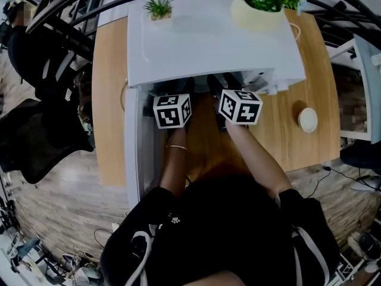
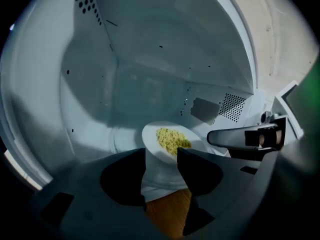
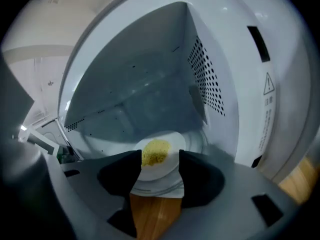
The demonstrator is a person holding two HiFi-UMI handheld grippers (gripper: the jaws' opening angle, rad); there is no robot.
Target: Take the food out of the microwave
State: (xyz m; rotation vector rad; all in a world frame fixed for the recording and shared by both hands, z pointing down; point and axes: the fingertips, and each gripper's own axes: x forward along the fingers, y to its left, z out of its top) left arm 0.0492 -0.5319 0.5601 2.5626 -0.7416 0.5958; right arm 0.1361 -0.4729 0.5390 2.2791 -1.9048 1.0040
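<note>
Not yet out: the white plate with its heap of yellow food, sitting on the glass turntable inside the microwave. With the door swung wide to the left, a clear way into the cavity for a two-handed reach over the wooden counter. Left gripper and right gripper side by side at the opening, probably to take the plate by opposite edges and carry it level rather than tip the loose food with a one-sided pinch. Jaws of both spread wide, nothing pinched; the plate framed in each gap but lying past the tips, seemingly short of contact. Both aimed forward and somewhat downward into the cavity, marker cubes uppermost, forearms stretched out nearly parallel from the body, the left one nearer the door. In the left gripper view, the right gripper just to the right of the plate, near it, no touch evident. Likely next: deeper and lower, one rim for each pair of jaws.
</note>
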